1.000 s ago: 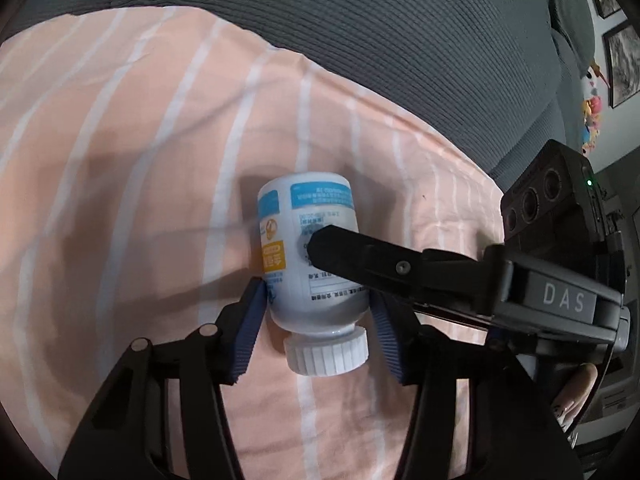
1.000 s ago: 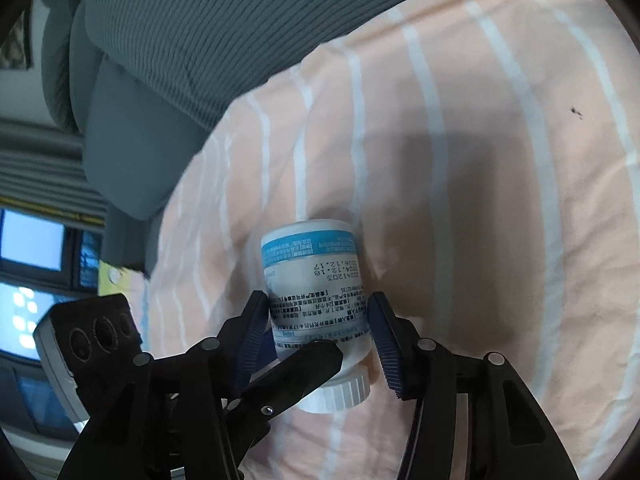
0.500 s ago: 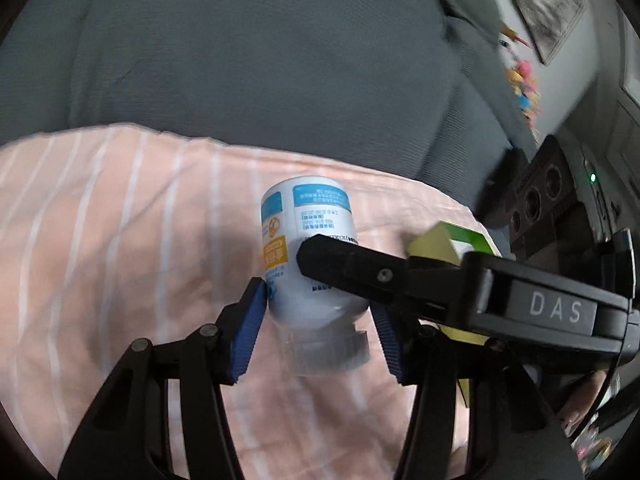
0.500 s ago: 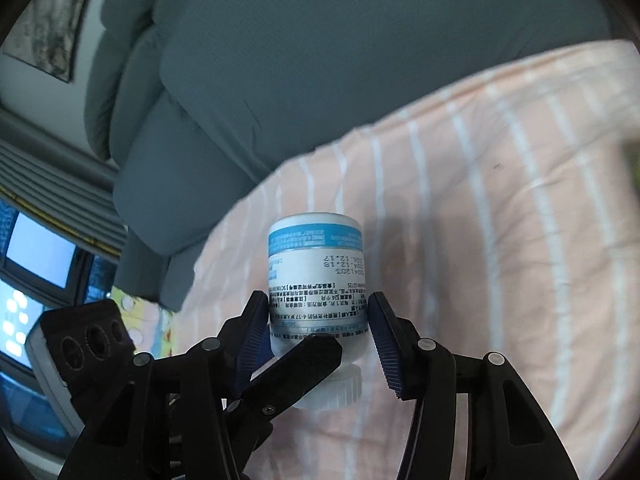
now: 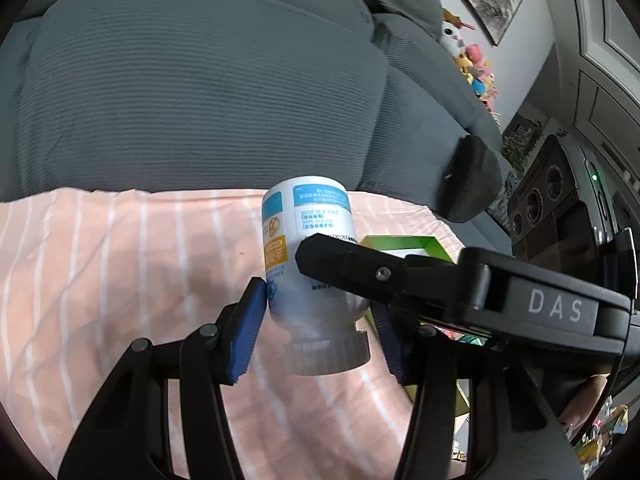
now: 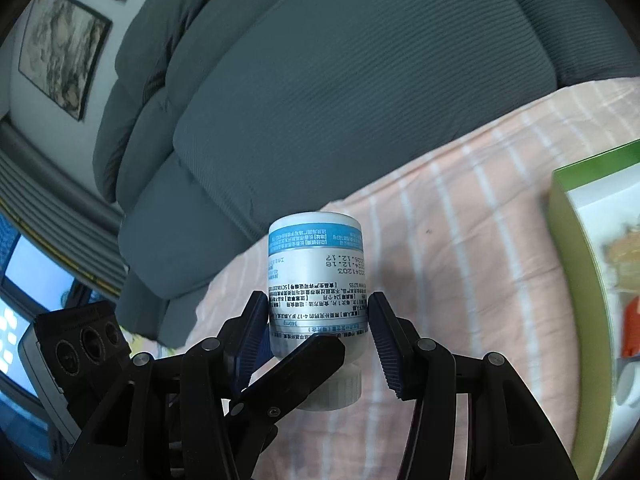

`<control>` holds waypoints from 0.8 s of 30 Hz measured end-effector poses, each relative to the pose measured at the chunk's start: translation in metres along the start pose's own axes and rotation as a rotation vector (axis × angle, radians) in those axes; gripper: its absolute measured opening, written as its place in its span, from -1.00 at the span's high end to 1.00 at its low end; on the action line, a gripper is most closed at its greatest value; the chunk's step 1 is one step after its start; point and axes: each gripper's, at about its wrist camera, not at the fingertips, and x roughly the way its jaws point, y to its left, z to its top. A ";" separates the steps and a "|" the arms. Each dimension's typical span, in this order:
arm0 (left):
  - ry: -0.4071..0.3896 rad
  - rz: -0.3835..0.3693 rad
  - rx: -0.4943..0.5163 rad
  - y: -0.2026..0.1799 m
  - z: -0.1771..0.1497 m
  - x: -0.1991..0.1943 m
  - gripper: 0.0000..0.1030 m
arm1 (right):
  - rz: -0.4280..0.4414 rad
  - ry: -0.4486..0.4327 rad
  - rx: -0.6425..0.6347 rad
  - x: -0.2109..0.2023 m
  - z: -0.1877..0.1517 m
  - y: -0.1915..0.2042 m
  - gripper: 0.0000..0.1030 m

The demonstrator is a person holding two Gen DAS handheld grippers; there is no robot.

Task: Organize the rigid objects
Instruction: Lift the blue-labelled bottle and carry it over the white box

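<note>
A white pill bottle [image 5: 308, 240] with a blue and orange label hangs in the air above the striped cloth, its white cap toward both cameras. My left gripper [image 5: 320, 328] is shut on the bottle's lower body, blue pads against its sides. In the right wrist view the same bottle [image 6: 316, 272] sits between the pads of my right gripper [image 6: 316, 332], which is shut on it too. One black finger of each gripper crosses the other's view in front of the bottle, so the two grips overlap near the neck.
A peach cloth with white stripes [image 5: 120, 264] covers the seat below. Grey ribbed sofa cushions [image 5: 200, 100] rise behind it. A green-edged box [image 6: 580, 248] lies on the cloth to the right. Plush toys [image 5: 476, 68] sit at the sofa's far end.
Both grippers have risen with the bottle, lifting it off the cloth. The views have tipped up, and the sofa back and the green box have come into sight.
</note>
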 end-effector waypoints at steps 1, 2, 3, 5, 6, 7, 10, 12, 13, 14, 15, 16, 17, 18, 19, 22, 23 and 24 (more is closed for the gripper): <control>-0.001 -0.003 0.006 -0.003 0.001 0.001 -0.01 | -0.001 -0.009 0.003 -0.004 0.001 -0.002 -0.05; -0.002 -0.006 0.011 -0.005 0.002 0.002 -0.01 | -0.001 -0.017 0.006 -0.008 0.002 -0.004 -0.05; -0.004 -0.006 0.016 -0.007 0.002 0.003 -0.01 | 0.000 -0.023 0.008 -0.011 0.002 -0.004 -0.05; -0.007 -0.011 0.024 -0.010 0.002 0.001 -0.01 | 0.002 -0.035 0.010 -0.016 0.004 -0.006 -0.05; -0.008 -0.012 0.026 -0.011 0.002 0.001 -0.01 | 0.002 -0.039 0.009 -0.018 0.004 -0.006 -0.05; -0.008 -0.013 0.030 -0.013 0.003 0.001 -0.01 | 0.001 -0.044 0.011 -0.020 0.004 -0.007 -0.05; -0.014 -0.014 0.041 -0.017 0.004 0.001 -0.01 | 0.007 -0.054 0.012 -0.024 0.004 -0.009 -0.05; -0.016 -0.018 0.046 -0.021 0.004 0.001 -0.01 | 0.010 -0.060 0.012 -0.028 0.005 -0.011 -0.05; -0.017 -0.020 0.050 -0.022 0.005 0.001 -0.01 | 0.009 -0.064 0.012 -0.029 0.005 -0.012 -0.05; -0.019 -0.021 0.054 -0.024 0.005 0.001 -0.01 | 0.009 -0.070 0.012 -0.032 0.005 -0.012 -0.05; -0.020 -0.022 0.058 -0.026 0.006 0.001 -0.01 | 0.009 -0.074 0.012 -0.034 0.003 -0.013 -0.05; -0.021 -0.024 0.062 -0.028 0.006 0.001 -0.01 | 0.011 -0.080 0.012 -0.036 0.004 -0.013 -0.05; -0.021 -0.028 0.066 -0.031 0.006 0.002 -0.01 | 0.012 -0.084 0.013 -0.038 0.004 -0.014 -0.05; -0.021 -0.031 0.068 -0.033 0.007 0.003 -0.01 | 0.010 -0.089 0.016 -0.040 0.004 -0.015 -0.05; -0.022 -0.036 0.070 -0.034 0.007 0.003 -0.01 | 0.009 -0.092 0.017 -0.042 0.004 -0.016 -0.05; -0.025 -0.055 0.083 -0.041 0.008 0.006 -0.01 | -0.004 -0.108 0.018 -0.050 0.004 -0.017 -0.05; -0.024 -0.060 0.088 -0.043 0.009 0.007 -0.01 | -0.009 -0.117 0.019 -0.053 0.004 -0.017 -0.05; -0.023 -0.064 0.093 -0.046 0.010 0.009 -0.01 | -0.012 -0.124 0.023 -0.055 0.004 -0.018 -0.05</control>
